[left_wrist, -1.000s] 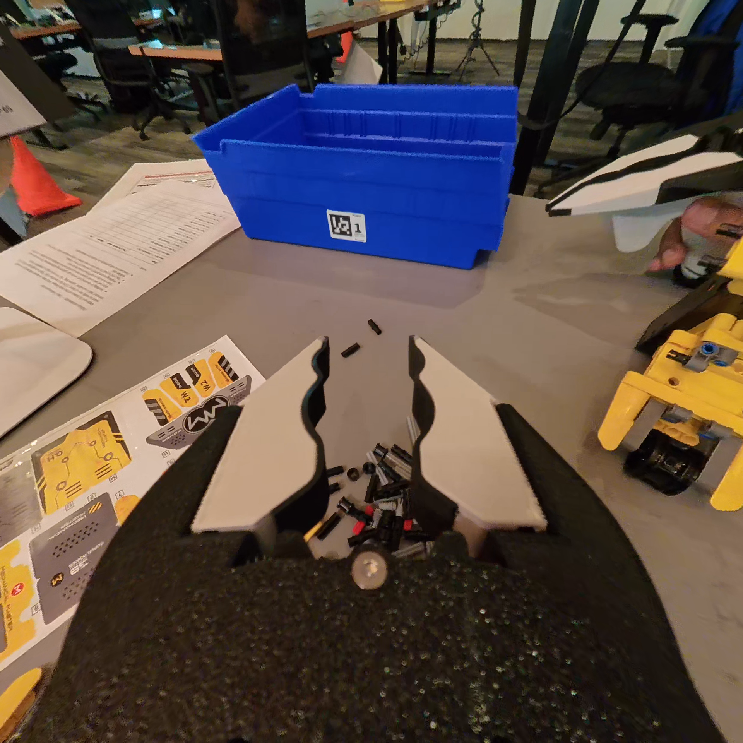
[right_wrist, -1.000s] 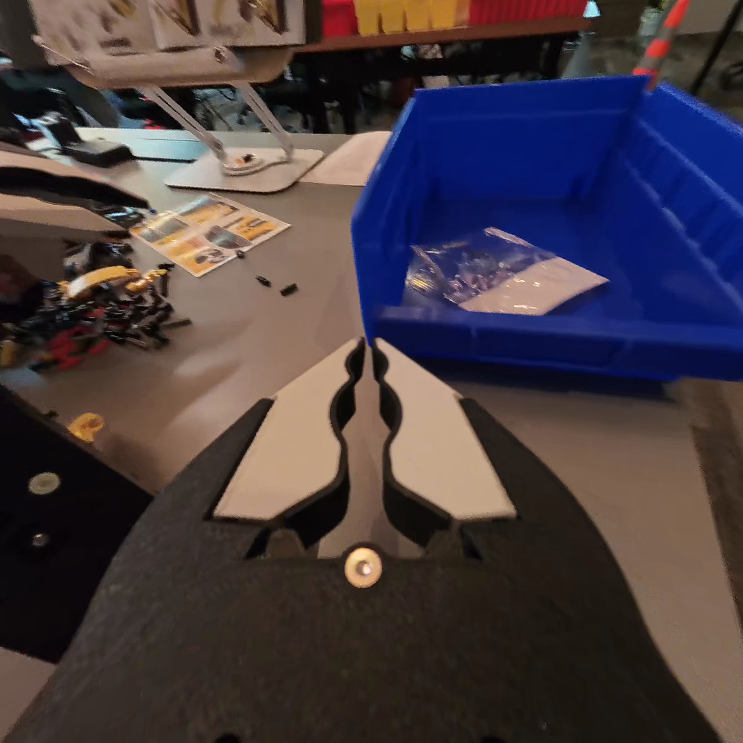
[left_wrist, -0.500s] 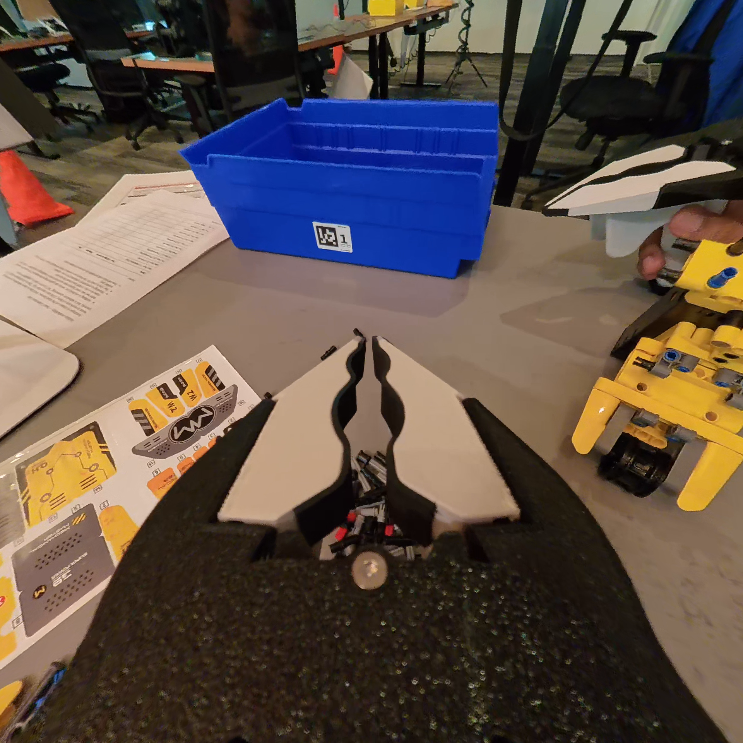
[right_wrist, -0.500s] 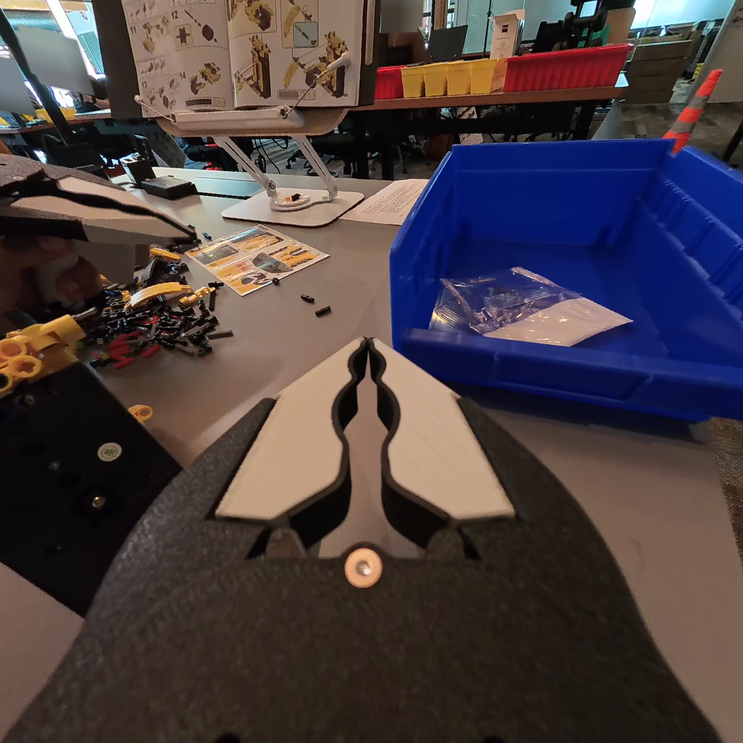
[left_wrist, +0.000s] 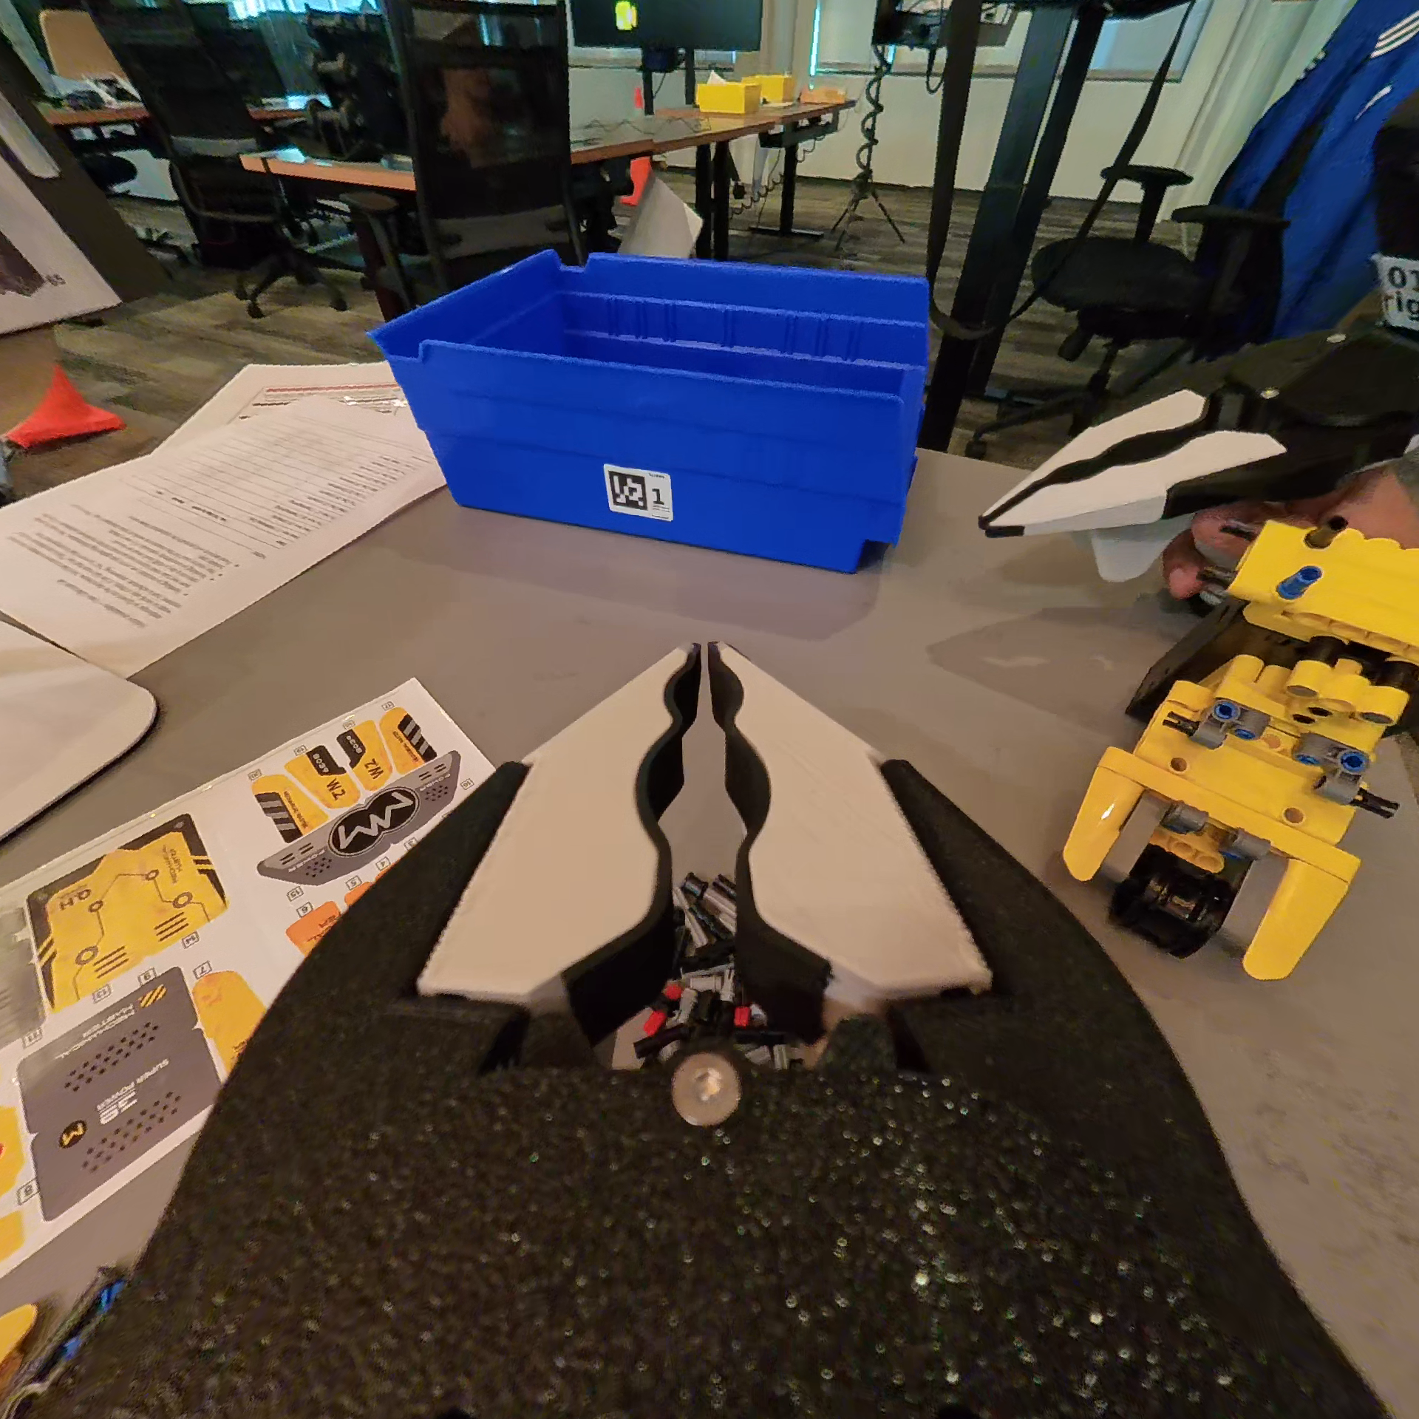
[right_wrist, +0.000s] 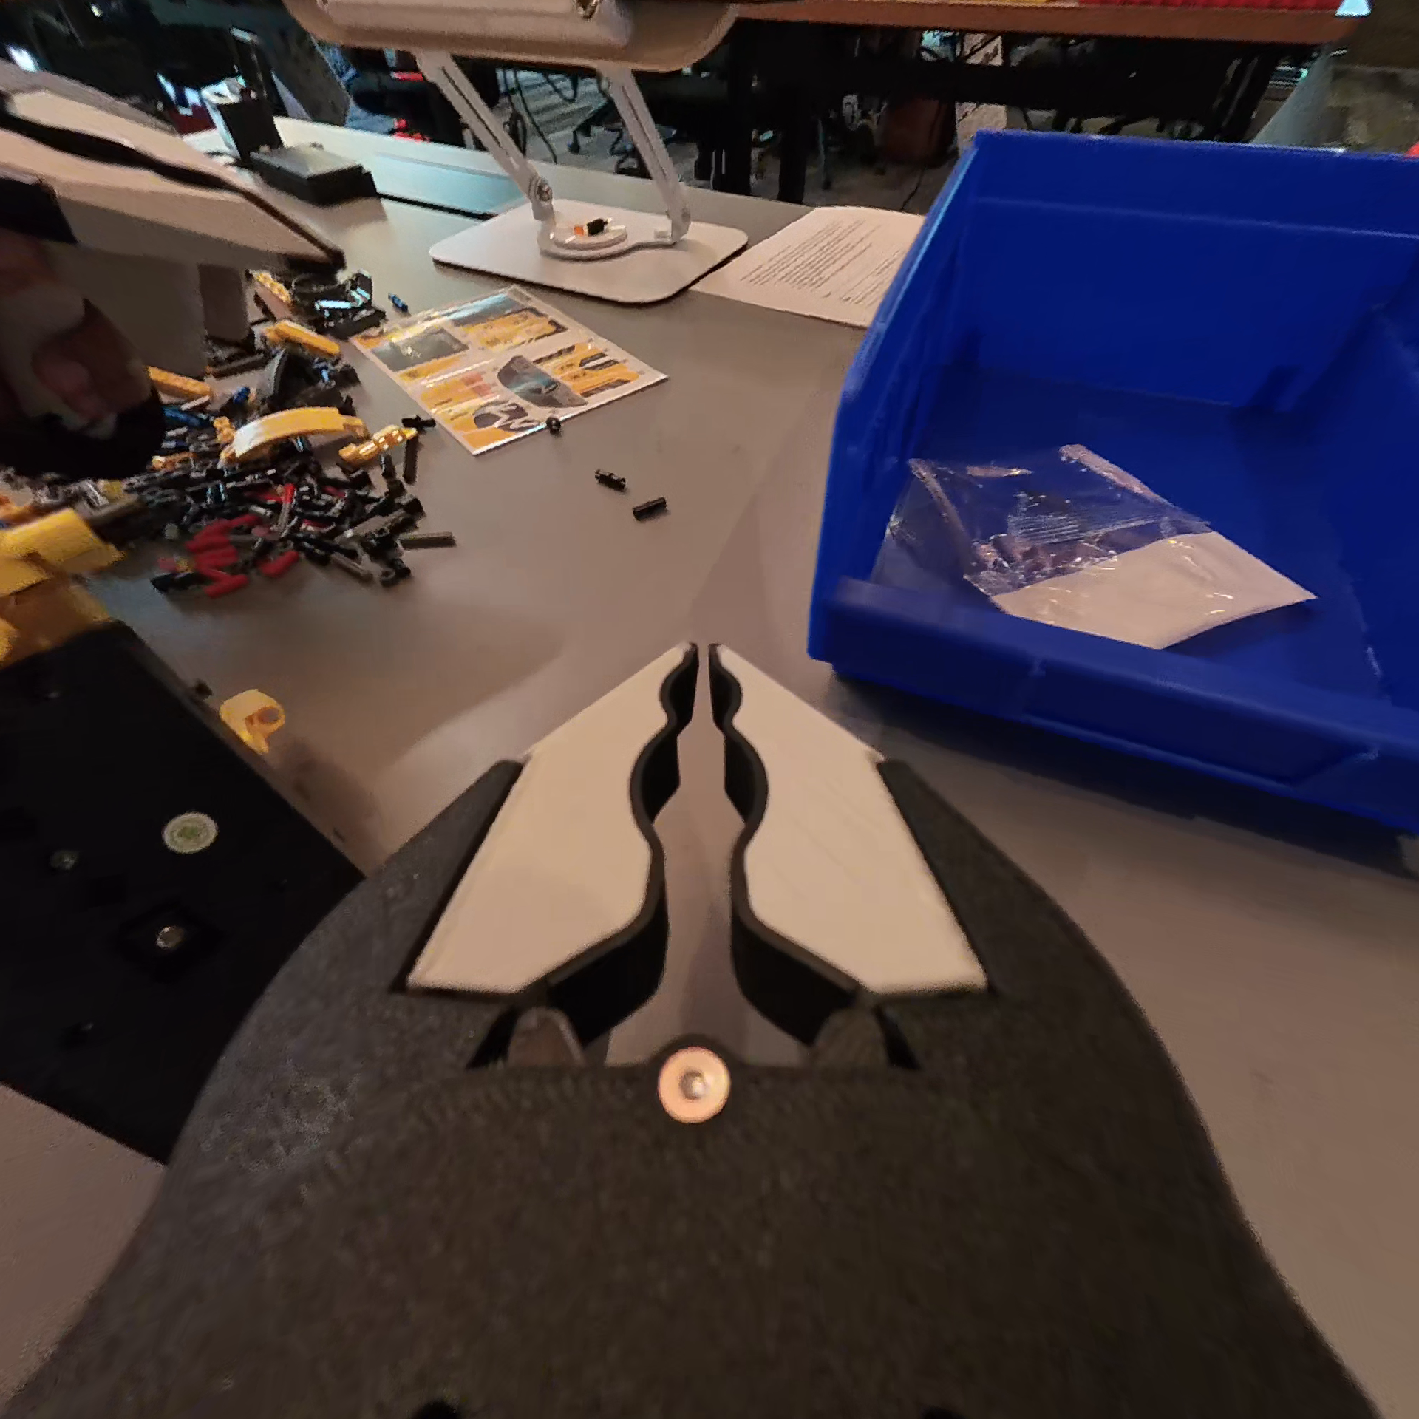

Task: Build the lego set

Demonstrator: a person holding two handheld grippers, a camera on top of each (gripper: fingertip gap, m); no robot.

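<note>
My left gripper (left_wrist: 702, 653) is shut with nothing visible between its tips. It hangs over a pile of small black and red pins (left_wrist: 706, 960) on the grey table (left_wrist: 537, 606). It also shows at the upper left of the right wrist view (right_wrist: 326, 257), above the same pile (right_wrist: 292, 522). My right gripper (right_wrist: 702, 653) is shut and empty, above bare table just left of a blue bin (right_wrist: 1152, 322). In the left wrist view it (left_wrist: 987, 526) sits at the right, above a yellow brick model (left_wrist: 1267, 768) that a hand (left_wrist: 1198, 553) touches.
The blue bin (left_wrist: 660, 415) holds a clear plastic bag (right_wrist: 1075, 553). A sticker sheet (left_wrist: 230, 883) lies left of the pile, with printed papers (left_wrist: 192, 507) behind. Two loose black pins (right_wrist: 630, 495) lie between pile and bin. A white stand base (right_wrist: 591, 246) is at the back. Spacing between my two grippers at the tips: around 20 cm.
My left gripper went from open to shut over the pin pile and has risen a little. My right gripper stayed shut and now tilts lower toward the table.
</note>
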